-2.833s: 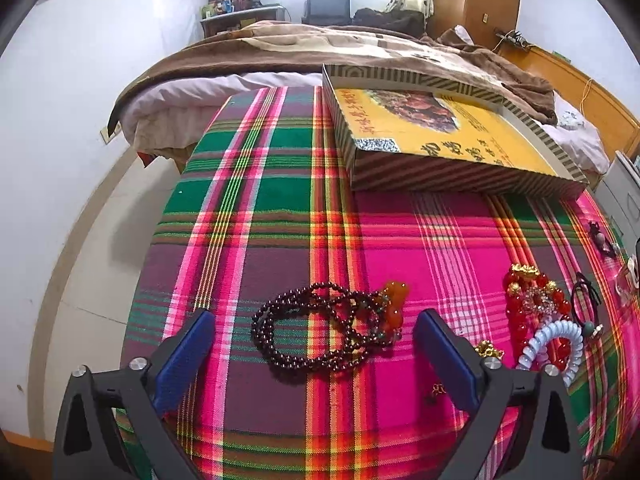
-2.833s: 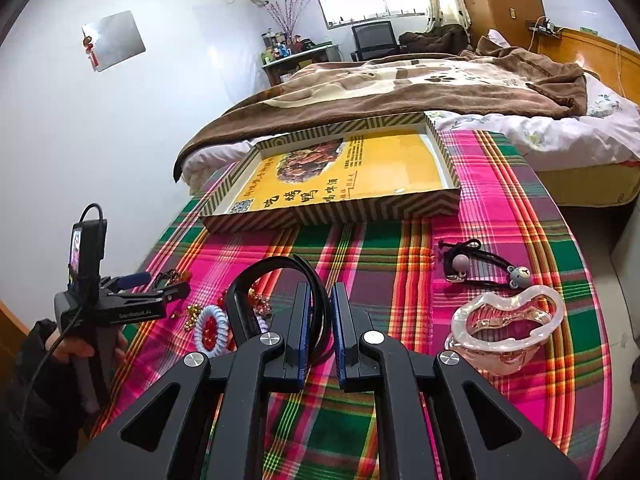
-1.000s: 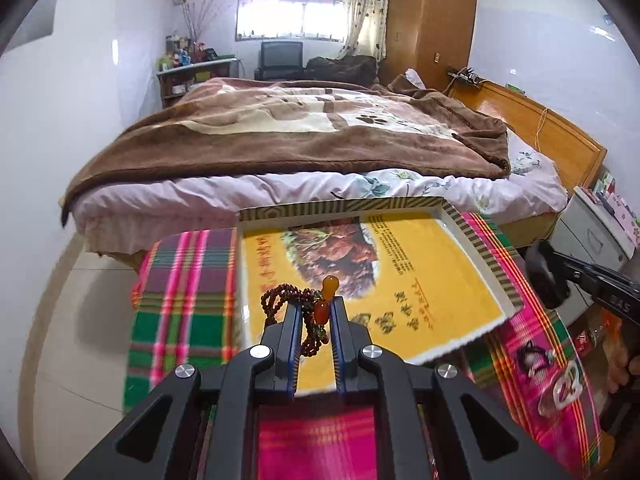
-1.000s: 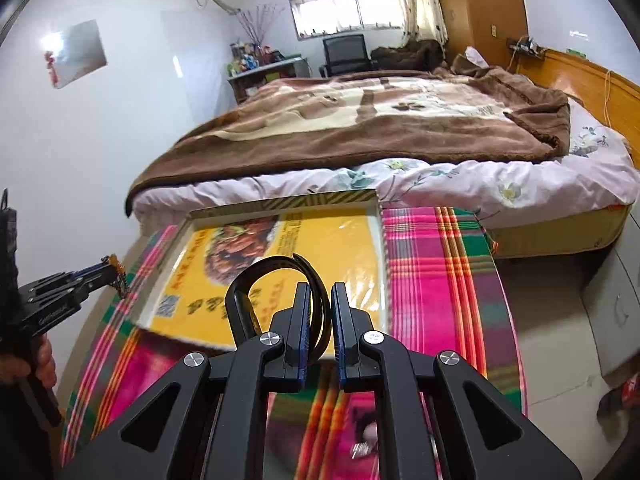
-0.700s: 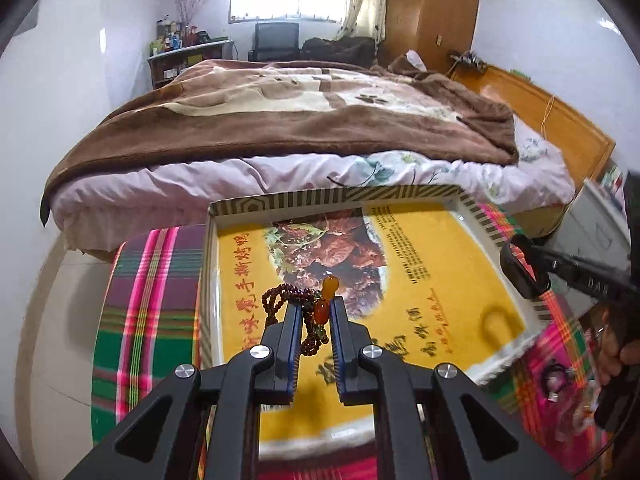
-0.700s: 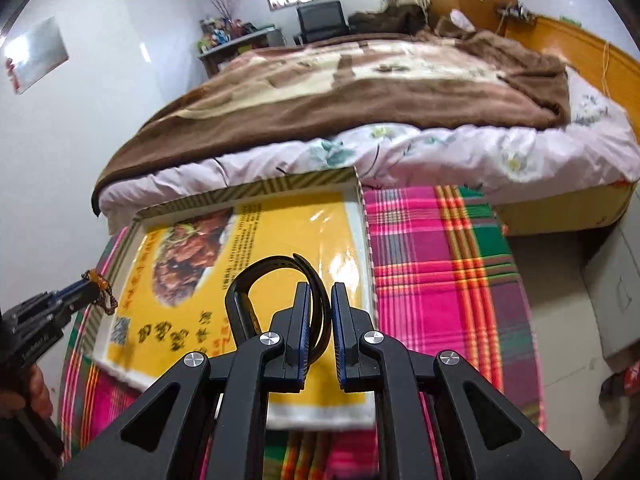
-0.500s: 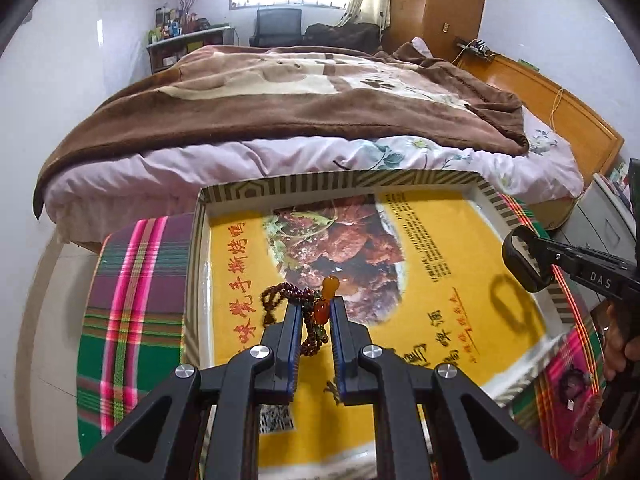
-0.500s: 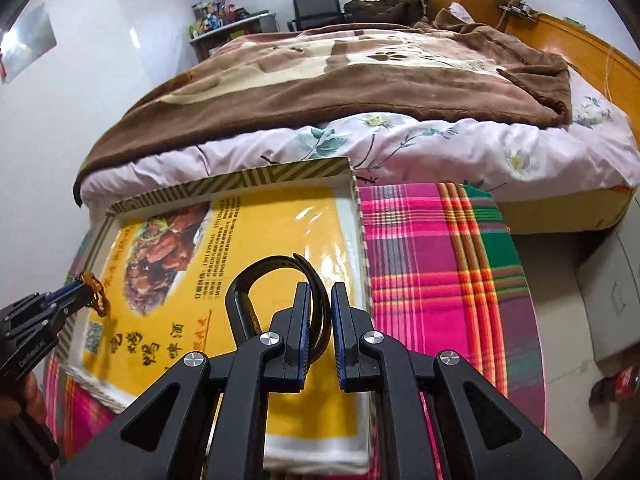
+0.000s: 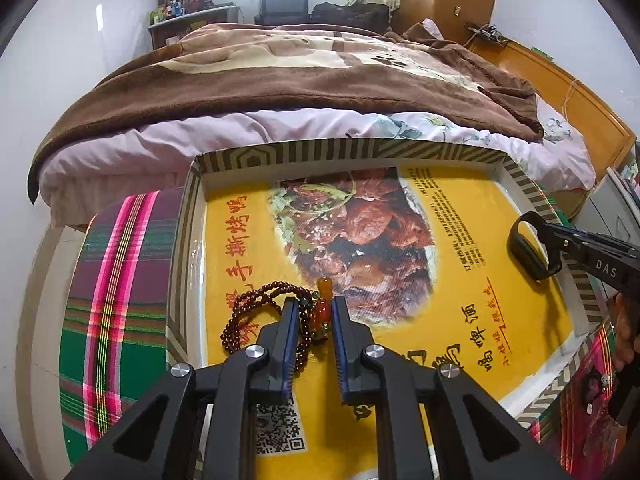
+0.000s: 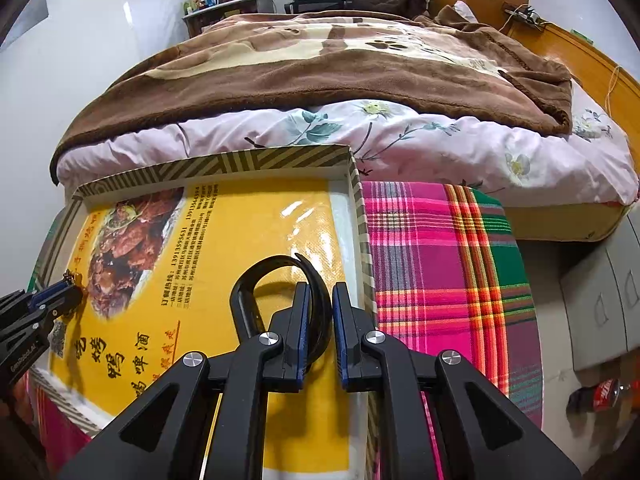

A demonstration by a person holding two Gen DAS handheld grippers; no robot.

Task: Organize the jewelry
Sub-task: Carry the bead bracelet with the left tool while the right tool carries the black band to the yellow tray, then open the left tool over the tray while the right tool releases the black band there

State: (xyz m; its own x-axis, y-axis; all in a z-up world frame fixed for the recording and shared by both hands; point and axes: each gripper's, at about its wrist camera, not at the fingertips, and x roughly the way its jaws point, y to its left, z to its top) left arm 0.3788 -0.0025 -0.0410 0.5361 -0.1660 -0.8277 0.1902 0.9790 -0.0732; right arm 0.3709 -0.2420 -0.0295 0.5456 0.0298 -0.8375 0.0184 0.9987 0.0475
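Left wrist view: dark bead bracelet with orange pendant pointing far, clamped in left gripper above yellow tray printed with Chinese characters, QR code, roast-meat photo. Right gripper, marked "DAS", jaws clamped on black band, loop pointing far-left, over tray's right side. Plaid tablecloth beneath.

glossy yellow printed liner in cardboard box, woven plaid cloth matt. bead bracelet w/ shiny dark-red beads. black hair band smooth plastic. blanket fuzzy.
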